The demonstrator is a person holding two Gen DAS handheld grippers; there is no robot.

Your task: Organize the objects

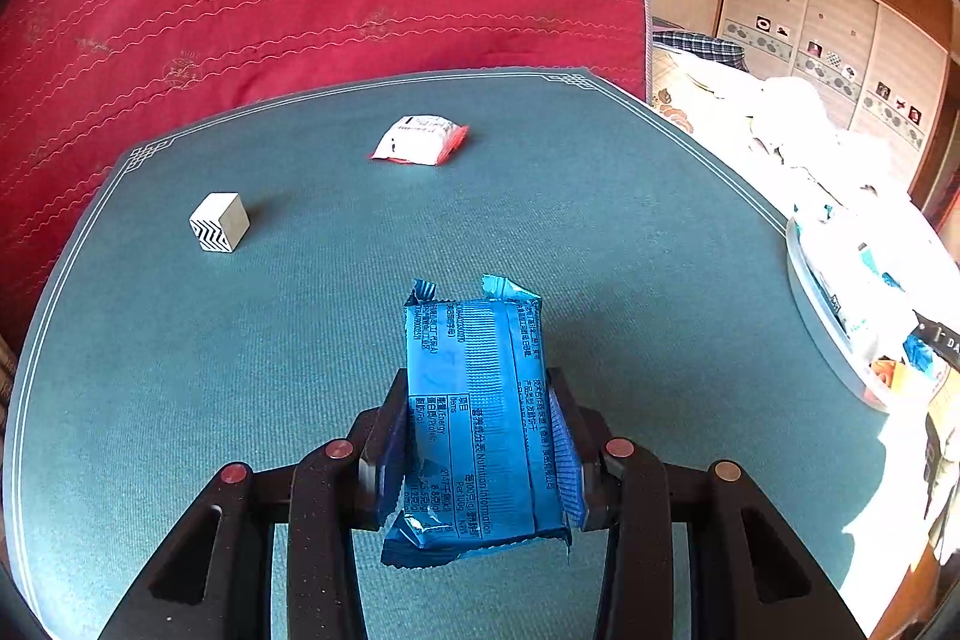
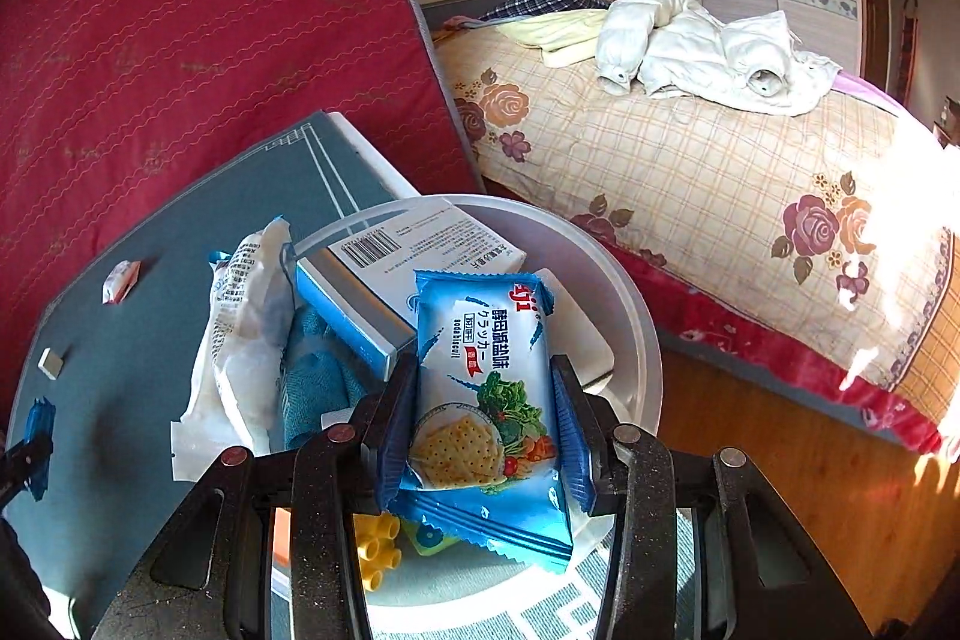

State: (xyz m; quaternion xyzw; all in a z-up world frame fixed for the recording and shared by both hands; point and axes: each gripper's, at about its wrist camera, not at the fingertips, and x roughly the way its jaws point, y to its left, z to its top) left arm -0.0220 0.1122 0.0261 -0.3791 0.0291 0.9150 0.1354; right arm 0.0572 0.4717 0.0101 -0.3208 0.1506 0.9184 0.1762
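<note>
On the left of the green table [image 1: 600, 220] sits a small white block [image 1: 219, 222] with a zigzag face, untouched, and farther back toward the middle lies a red-and-white packet [image 1: 420, 140]. Nearer, the left gripper [image 1: 480, 436] is clamped on a blue cracker pack [image 1: 474, 418], its back label up, held clear above the cloth. At the table's right edge stands the white basin [image 1: 807, 280], already crowded.

In the right wrist view, the right gripper [image 2: 485, 424] is clamped on a second cracker pack [image 2: 486, 388], printed face up, poised over the basin's contents: a white bag [image 2: 240, 328], a blue towel [image 2: 318, 376], a barcode box [image 2: 414, 250] and a yellow brick [image 2: 375, 550].

The step in hand looks like dropping this second pack into the basin. To do it well, the person should lower the pack until it rests flat on the box or towel, well inside the rim [image 2: 648, 340], and only then part the fingers; released from height, the slick wrapper may slide off the heap. The left pack should wait until the right hand is out of the way.
</note>
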